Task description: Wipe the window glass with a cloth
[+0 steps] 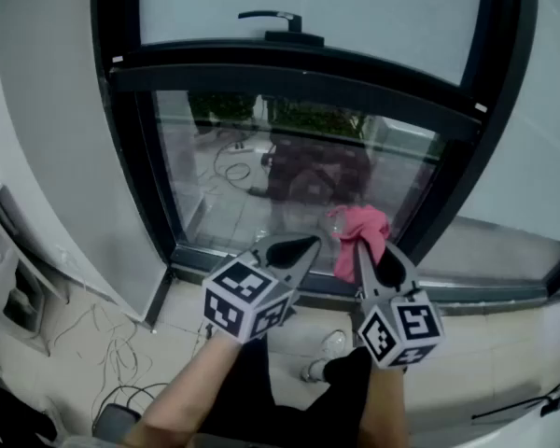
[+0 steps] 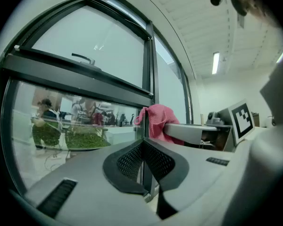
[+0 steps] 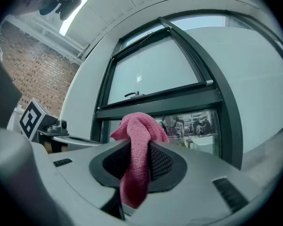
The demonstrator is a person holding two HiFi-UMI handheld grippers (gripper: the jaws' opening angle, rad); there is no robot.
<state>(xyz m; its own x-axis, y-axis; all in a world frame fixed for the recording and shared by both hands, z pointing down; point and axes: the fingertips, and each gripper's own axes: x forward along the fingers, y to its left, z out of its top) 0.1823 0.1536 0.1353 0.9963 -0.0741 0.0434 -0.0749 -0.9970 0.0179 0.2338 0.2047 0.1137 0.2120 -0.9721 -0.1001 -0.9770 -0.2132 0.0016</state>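
The right tongs were clamped mid-fold on a soft pink terry cloth near the black-framed lower window glass, a light, limp thing likely best gripped at its bunch, while the left tongs sat pressed together, empty.

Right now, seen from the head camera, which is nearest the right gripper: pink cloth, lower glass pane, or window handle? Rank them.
1. Pink cloth: held in the jaws of the right gripper.
2. Lower glass pane: just ahead, beyond the cloth.
3. Window handle: farthest, at the top.
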